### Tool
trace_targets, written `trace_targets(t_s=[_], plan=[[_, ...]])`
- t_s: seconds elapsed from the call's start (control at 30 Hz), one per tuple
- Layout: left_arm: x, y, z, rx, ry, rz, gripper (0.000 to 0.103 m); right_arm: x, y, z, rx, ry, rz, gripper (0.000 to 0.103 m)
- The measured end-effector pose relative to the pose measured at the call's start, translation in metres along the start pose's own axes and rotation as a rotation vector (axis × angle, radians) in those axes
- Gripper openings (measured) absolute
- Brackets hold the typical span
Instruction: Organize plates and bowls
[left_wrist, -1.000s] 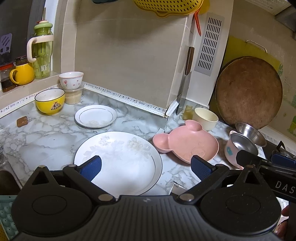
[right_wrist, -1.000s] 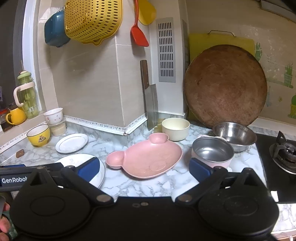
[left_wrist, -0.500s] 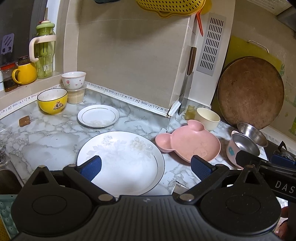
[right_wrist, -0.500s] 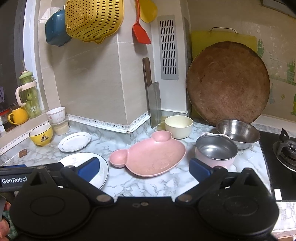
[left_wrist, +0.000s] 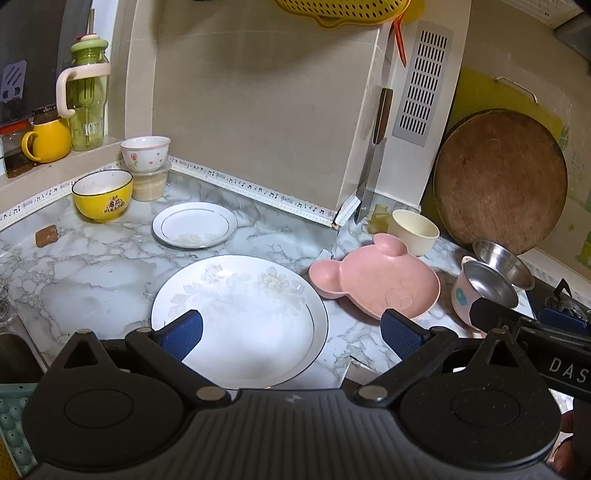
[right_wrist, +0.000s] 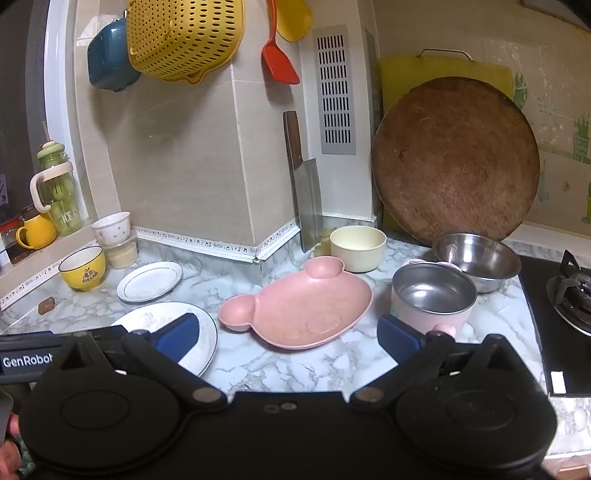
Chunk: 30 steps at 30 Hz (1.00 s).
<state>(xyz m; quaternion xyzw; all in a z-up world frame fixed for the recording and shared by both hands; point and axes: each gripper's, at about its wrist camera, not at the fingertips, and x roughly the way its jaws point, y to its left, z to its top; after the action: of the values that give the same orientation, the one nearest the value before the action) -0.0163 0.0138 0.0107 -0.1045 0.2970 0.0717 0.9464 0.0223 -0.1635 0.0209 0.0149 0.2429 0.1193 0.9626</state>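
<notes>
Nearest, left gripper (left_wrist: 291, 328) open and empty over the large floral plate (left_wrist: 240, 314); right gripper (right_wrist: 288, 334) open, empty, facing the pink bear plate (right_wrist: 299, 310). Behind: small white plate (left_wrist: 195, 224), yellow bowl (left_wrist: 102, 194), cream bowl (right_wrist: 357, 247), steel bowls (right_wrist: 476, 260). Judged pre-grasp; next, pinch a plate rim and stack.

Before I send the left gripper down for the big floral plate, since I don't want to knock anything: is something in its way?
Nothing visible. The left gripper is open, and the floral plate lies bare right below its fingers. The pink bear plate and the small white plate sit apart from it.
</notes>
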Motion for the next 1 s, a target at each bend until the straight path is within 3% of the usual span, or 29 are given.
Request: trace_targets(t_s=[0.53, 1.0], plan=[[0.009, -0.002, -0.005, 0.002, 0.020, -0.031, 0.103, 0.003, 0.000, -0.002, -0.009, 0.002, -0.006, 0.103], [0.015, -0.011, -0.008, 0.029, 0.053, -0.072, 0.103, -0.004, -0.012, -0.006, 0.022, 0.010, -0.082, 0.102]])
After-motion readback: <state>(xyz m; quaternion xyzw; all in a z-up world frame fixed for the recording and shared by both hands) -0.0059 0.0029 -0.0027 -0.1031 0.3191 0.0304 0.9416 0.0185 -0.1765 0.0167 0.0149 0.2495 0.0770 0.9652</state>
